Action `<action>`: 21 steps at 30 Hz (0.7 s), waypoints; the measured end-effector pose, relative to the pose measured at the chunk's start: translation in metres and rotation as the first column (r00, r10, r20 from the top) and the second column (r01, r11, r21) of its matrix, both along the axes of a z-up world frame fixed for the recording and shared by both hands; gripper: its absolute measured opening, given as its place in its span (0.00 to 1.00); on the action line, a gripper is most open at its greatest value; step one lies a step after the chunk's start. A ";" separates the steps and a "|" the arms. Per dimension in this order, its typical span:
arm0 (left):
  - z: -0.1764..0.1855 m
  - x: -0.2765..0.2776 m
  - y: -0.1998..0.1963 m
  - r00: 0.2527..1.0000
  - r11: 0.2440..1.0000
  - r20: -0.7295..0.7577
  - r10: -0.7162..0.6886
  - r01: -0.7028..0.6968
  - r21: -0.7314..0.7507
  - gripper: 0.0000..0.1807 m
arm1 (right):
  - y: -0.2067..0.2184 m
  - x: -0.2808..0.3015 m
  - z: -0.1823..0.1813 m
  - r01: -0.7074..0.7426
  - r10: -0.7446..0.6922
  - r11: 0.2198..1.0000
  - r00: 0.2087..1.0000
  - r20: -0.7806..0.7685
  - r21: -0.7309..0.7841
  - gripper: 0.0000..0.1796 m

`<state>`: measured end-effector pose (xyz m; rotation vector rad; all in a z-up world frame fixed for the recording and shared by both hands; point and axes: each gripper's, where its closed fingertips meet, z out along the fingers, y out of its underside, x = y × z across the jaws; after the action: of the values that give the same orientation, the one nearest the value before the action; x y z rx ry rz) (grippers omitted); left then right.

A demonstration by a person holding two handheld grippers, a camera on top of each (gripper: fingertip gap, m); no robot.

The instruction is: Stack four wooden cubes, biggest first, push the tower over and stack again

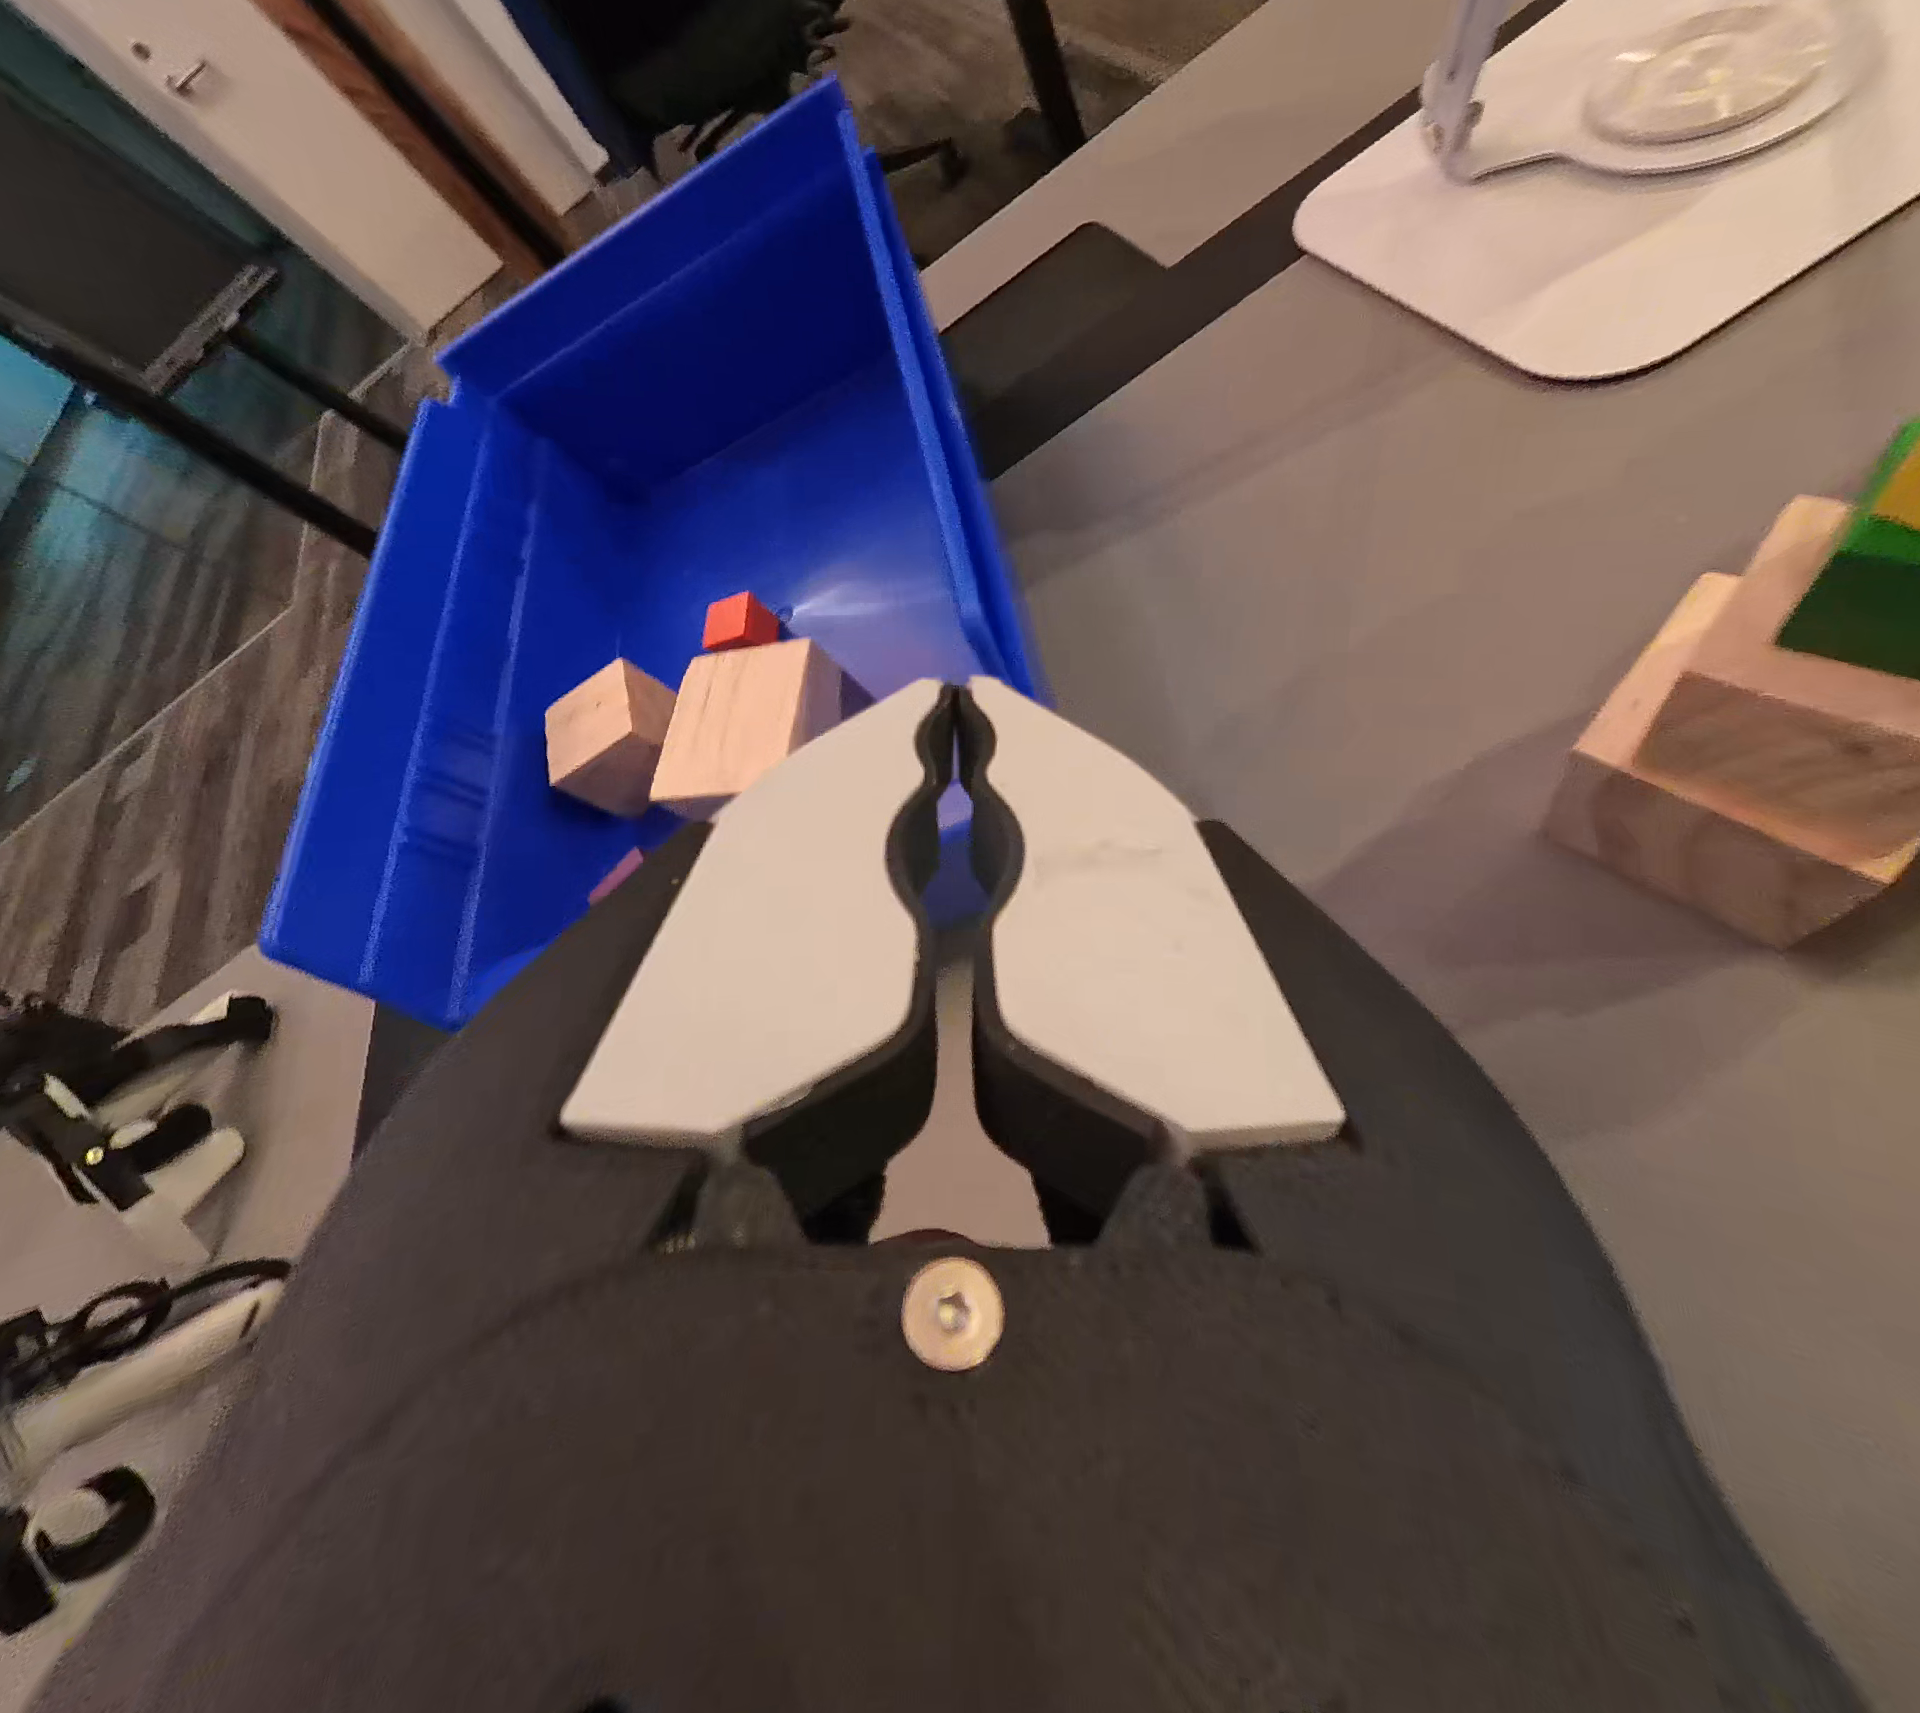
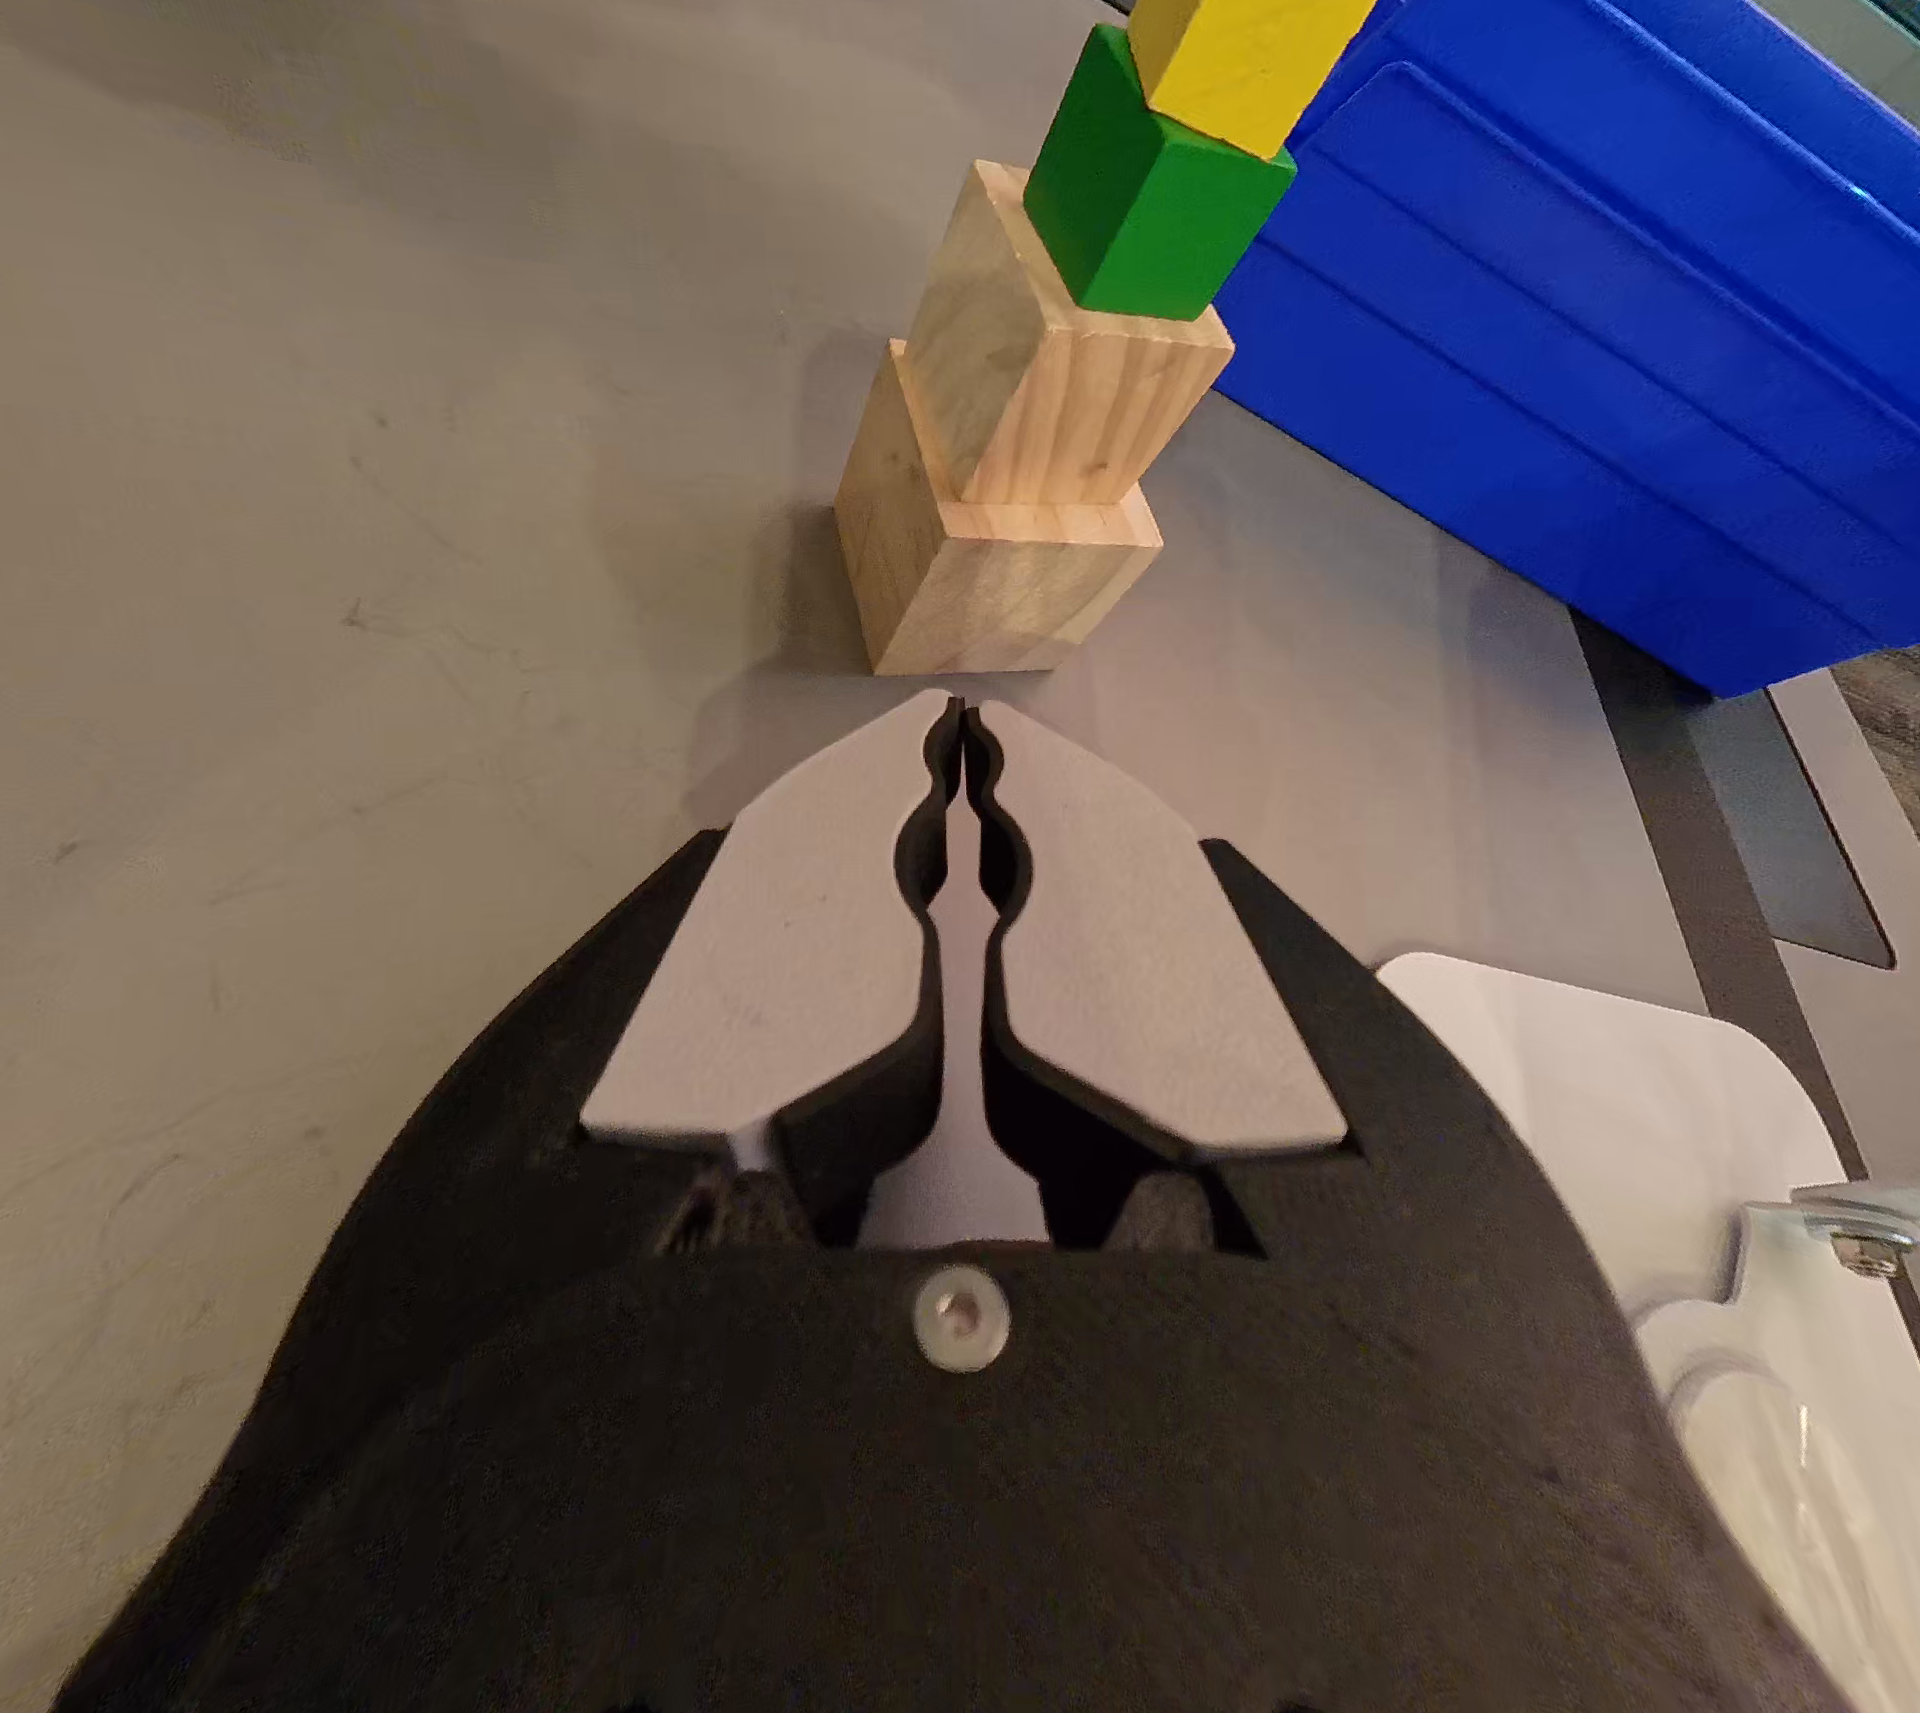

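A tower of four cubes stands on the grey table in the right wrist view: a big plain wooden cube [image 2: 987, 572] at the bottom, a smaller plain wooden cube [image 2: 1070, 375] on it, then a green cube [image 2: 1153, 198], then a yellow cube [image 2: 1247, 1] on top. My right gripper [image 2: 961, 707] is shut and empty, its tips just short of the bottom cube. My left gripper [image 1: 954, 697] is shut and empty, above the near rim of the blue bin [image 1: 665, 375]. The tower also shows at the right edge of the left wrist view [image 1: 1766, 759].
The blue bin holds two plain wooden cubes [image 1: 608, 733], [image 1: 753, 713] and a small red cube [image 1: 740, 621]. The bin [image 2: 1610, 292] stands right beside the tower. A white lamp base [image 1: 1621, 209] sits at the back of the table; it also shows in the right wrist view [image 2: 1621, 1175].
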<state>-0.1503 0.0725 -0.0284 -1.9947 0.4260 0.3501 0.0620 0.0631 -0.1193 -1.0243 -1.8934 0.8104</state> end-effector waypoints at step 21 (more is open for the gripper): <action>-0.056 -0.049 -0.024 0.950 0.994 0.293 0.111 -0.109 -0.021 0.00 | 0.052 0.031 0.006 0.209 -0.208 0.978 0.978 -0.032 0.005 0.00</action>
<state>-0.1995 0.0484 -0.0845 -2.0395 0.1272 0.1165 0.0934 0.1148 -0.1133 -1.1753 -1.7268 0.6914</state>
